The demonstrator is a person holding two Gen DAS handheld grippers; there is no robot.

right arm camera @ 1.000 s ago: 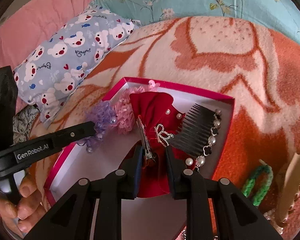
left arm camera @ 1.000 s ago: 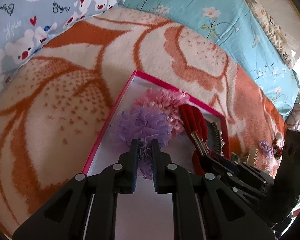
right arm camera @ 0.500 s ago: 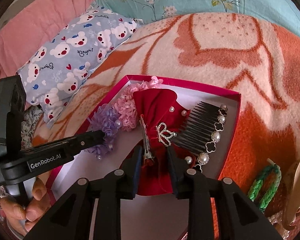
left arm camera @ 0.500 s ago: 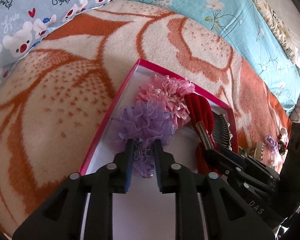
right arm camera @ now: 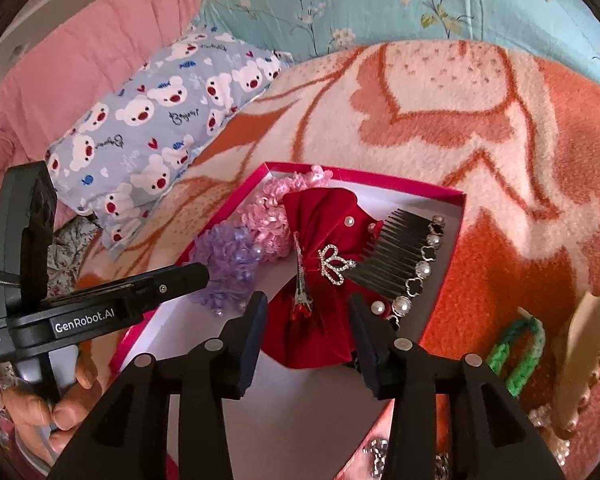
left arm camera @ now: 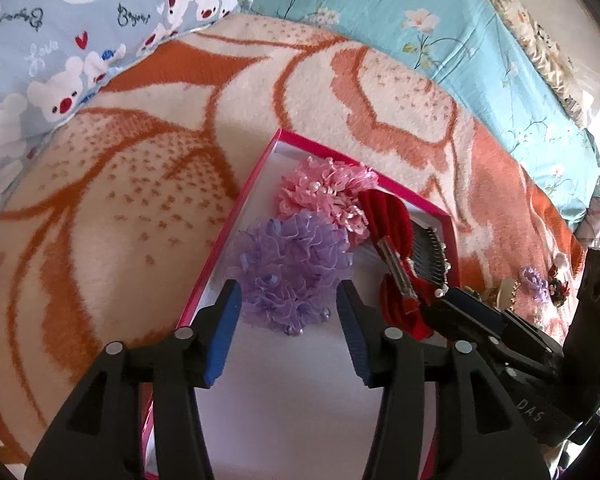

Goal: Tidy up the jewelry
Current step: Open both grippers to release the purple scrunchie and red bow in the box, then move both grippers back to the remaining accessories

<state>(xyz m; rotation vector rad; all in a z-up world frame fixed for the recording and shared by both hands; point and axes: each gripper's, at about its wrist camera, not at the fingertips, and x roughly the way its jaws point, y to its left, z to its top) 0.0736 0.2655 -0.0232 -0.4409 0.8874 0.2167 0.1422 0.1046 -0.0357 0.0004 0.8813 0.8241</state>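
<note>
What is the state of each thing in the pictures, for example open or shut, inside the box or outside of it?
left claw: open, holds nothing
right claw: open, holds nothing
pink box: open, no lid on it
purple flower: lies in the box
pink flower: lies in the box
red bow: lies in the box
black comb: lies in the box, beside the bow
green braided band: outside the box, on the blanket
</note>
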